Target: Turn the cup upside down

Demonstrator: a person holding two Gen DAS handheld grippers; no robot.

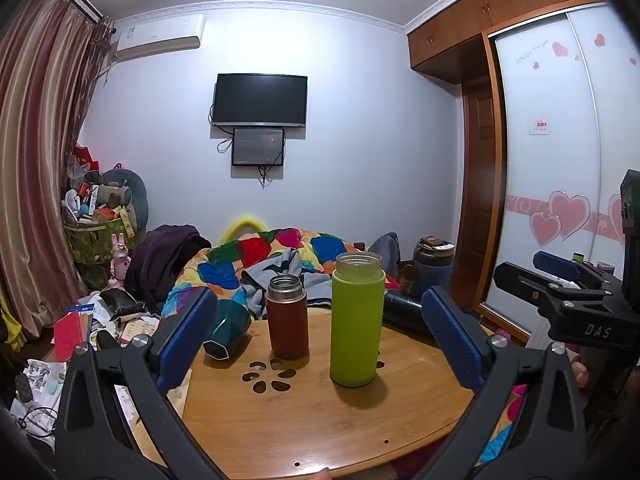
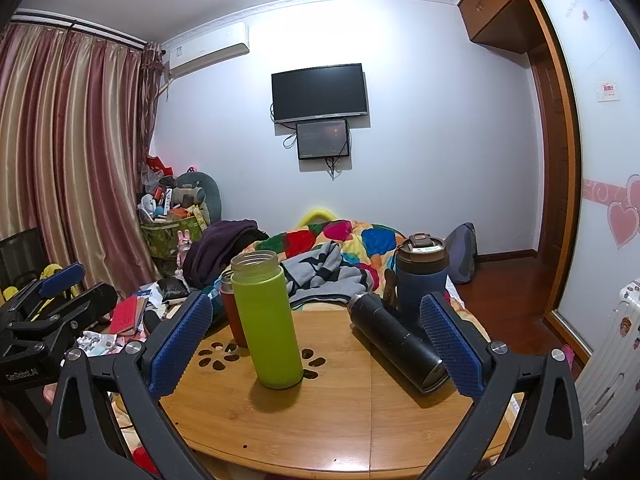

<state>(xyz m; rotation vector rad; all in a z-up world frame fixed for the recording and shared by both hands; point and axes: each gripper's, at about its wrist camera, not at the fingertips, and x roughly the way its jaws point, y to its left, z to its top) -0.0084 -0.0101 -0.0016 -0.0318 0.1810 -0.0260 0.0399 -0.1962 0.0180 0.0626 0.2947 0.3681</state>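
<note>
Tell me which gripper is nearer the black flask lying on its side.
Right. The black flask lies just inside the right gripper's right finger. The left gripper faces the red and green cups, with the flask beyond its right finger.

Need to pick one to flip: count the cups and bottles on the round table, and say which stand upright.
5. Upright: green bottle centre, red flask left of it, blue tumbler at the far right edge. Lying: black flask right, dark teal cup left. Others may be hidden.
</note>
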